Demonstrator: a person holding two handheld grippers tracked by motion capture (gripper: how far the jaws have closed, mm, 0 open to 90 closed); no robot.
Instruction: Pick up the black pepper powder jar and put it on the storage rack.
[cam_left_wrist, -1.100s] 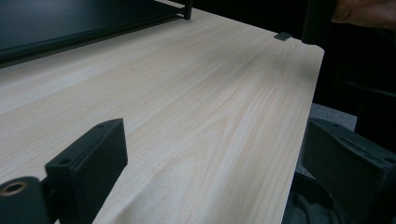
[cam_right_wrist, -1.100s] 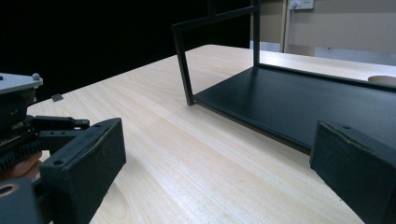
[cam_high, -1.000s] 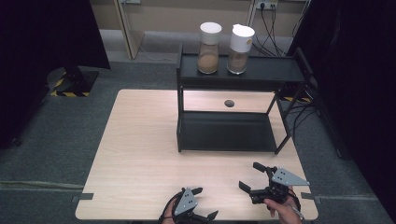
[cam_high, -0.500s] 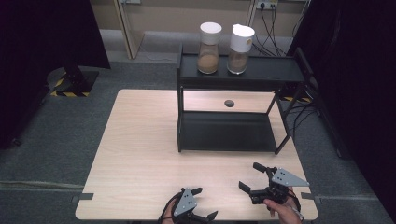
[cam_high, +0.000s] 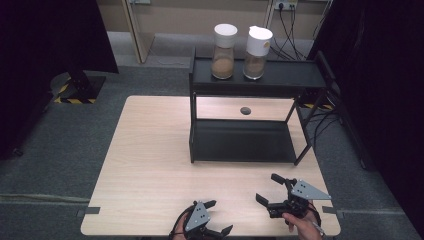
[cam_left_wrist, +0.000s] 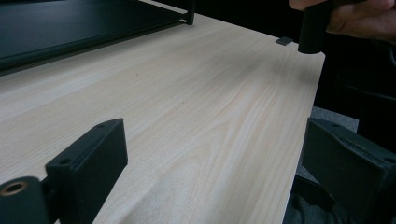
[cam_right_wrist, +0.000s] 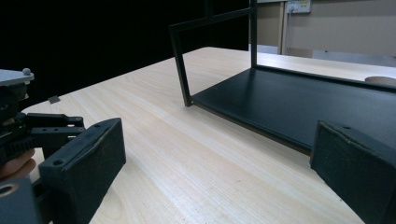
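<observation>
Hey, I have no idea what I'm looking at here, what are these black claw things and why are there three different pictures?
The claws are two hand-held grippers; a person holds one in each hand. The high view looks down on a wooden table: the left gripper and right gripper sit near its front edge. Both are open and hold nothing.

The other two pictures come from cameras riding on the grippers, so the black blocks at the bottom are each gripper's own jaws. The left gripper view looks across bare tabletop; the right gripper view looks toward the shelf.

On the table stands a black two-level shelf. On its top sit two jars with white lids, the left jar and the right jar, both holding something brown.
</observation>
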